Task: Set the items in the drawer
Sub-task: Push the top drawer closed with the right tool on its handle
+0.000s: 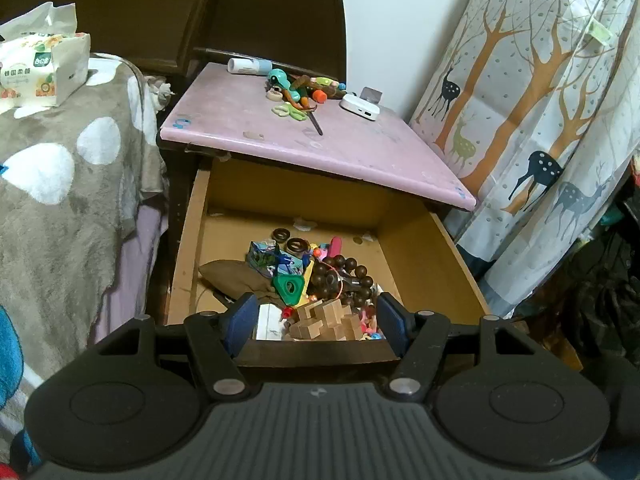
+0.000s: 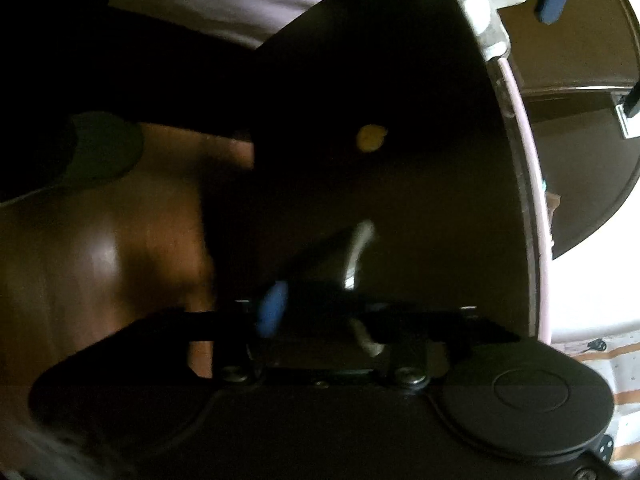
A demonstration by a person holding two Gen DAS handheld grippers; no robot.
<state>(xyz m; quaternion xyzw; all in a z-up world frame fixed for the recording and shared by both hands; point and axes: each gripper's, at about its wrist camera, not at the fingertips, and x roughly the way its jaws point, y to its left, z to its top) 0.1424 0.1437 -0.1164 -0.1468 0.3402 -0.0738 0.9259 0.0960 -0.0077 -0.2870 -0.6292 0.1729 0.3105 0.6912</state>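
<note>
Pink, scuffed laminate covers the bedside cabinet top (image 1: 248, 120), where the items not yet stowed lie: a heap of small coloured plastic toys (image 1: 300, 88) at 12 o'clock in the left wrist view, pale green scissors (image 1: 290, 111) just below it, a white tube (image 1: 248, 65) at 11 o'clock and a white rectangular power bank (image 1: 359, 106) at 1 o'clock.

The open fibreboard drawer (image 1: 424, 256) sits below, holding dark wooden beads (image 1: 340, 276), pale wooden puzzle blocks (image 1: 326, 318), a green triangular plastic piece (image 1: 289, 289) and other clutter.

The left gripper (image 1: 316, 322) hangs over the drawer's front edge, jaws spread wide and empty.

The right gripper (image 2: 316, 320) faces a dark wooden cabinet side (image 2: 360, 160). The view is blurred and underexposed; whether its jaws are apart or together cannot be told.

Procedure, as judged:
1. Raise the left gripper clear of the pink overhang.
2. Take one item at a time, starting with the rigid power bank, gripped across its short sides.
3. Lower it into the bare drawer floor toward 1 o'clock, away from the pile.

Surroundings: a grey blanket with white spots (image 1: 60, 184) at 9 o'clock carries a tissue pack (image 1: 44, 68); a curtain printed with deer and trees (image 1: 540, 100) hangs at 3 o'clock.
</note>
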